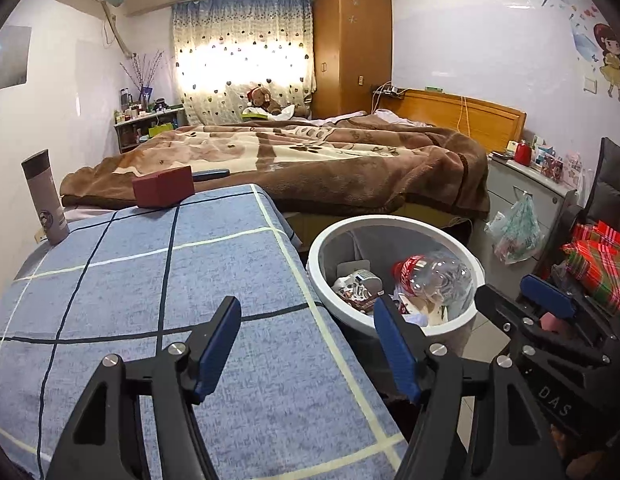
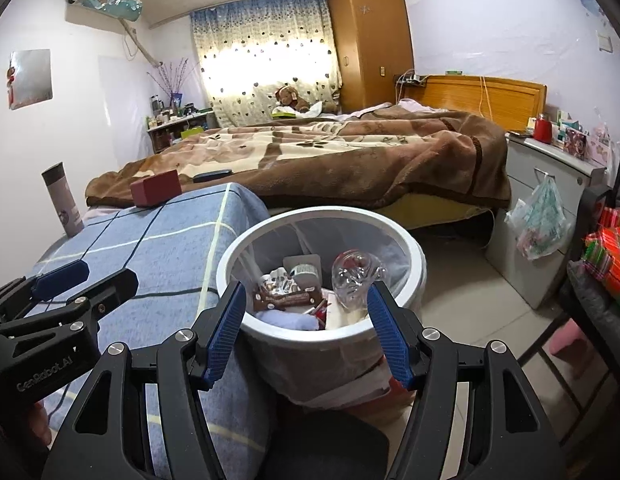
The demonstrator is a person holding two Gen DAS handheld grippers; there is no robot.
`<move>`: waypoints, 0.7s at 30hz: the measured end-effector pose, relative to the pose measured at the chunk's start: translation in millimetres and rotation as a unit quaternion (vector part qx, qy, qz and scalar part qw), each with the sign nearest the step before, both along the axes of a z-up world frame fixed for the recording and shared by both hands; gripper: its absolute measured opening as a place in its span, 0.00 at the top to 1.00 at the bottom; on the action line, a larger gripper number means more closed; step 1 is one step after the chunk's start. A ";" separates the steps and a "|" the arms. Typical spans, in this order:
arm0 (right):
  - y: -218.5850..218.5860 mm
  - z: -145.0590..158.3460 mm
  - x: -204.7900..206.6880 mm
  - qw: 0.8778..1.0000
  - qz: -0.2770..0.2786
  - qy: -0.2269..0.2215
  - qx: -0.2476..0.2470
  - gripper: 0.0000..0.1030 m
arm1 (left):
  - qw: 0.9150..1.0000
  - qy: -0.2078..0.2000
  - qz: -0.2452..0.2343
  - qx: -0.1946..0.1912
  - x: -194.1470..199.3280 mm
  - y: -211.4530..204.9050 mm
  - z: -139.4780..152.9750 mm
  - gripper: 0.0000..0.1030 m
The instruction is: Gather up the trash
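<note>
Trash lies in the bin [image 2: 229, 264], a white-rimmed round pail standing on the floor just beside the corner of the blue checked table [image 1: 149, 280]. Behind both stretches the bed [image 1: 310, 160] under a brown patterned blanket, with a wooden wardrobe [image 1: 352, 48] at its far corner and a grey cabinet [image 2: 526, 216] at its near side, a plastic bag [image 2: 544, 220] hanging from the cabinet front.

Left gripper [image 1: 305, 344]: jaws wide apart, nothing between the blue pads. In the left wrist view it hangs over the table's right edge, one finger above the cloth, the other in front of the bin's rim; whether that finger touches the rim cannot be told.

Right gripper [image 2: 305, 330]: jaws also wide apart and empty. In the right wrist view its two fingers frame the near rim of the bin, seemingly without contact, and the bin's contents show between them.

Contents of the bin: a crushed clear bottle [image 2: 356, 272] with a red label, leaning against the right wall; a brown and white wrapper [image 2: 285, 294] at the centre; a pale folded cloth [image 2: 285, 322] below the wrapper; a small grey card [image 2: 301, 262] behind it.

On the table's far end: a red box [image 1: 163, 191] and a grey flask [image 1: 45, 200], upright, well apart from both grippers.
</note>
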State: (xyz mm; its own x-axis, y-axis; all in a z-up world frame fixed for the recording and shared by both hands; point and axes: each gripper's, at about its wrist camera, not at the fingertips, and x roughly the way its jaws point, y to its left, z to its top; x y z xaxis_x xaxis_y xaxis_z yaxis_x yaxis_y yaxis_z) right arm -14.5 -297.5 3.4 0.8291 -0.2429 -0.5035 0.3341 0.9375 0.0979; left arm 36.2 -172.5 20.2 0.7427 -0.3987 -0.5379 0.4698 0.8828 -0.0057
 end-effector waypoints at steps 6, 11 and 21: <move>3.7 2.2 -4.3 1.000 -0.005 -0.010 -0.005 0.37 | 1.000 -0.006 0.007 0.006 -4.7 3.4 -5.0 0.31; 7.7 1.8 -7.8 1.000 -0.008 -0.014 -0.010 0.37 | 1.000 -0.010 0.013 0.004 -7.8 6.0 -5.5 0.31; 11.0 2.9 -9.9 1.000 -0.005 -0.017 -0.012 0.37 | 1.000 -0.007 0.017 0.005 -9.1 5.8 -4.9 0.31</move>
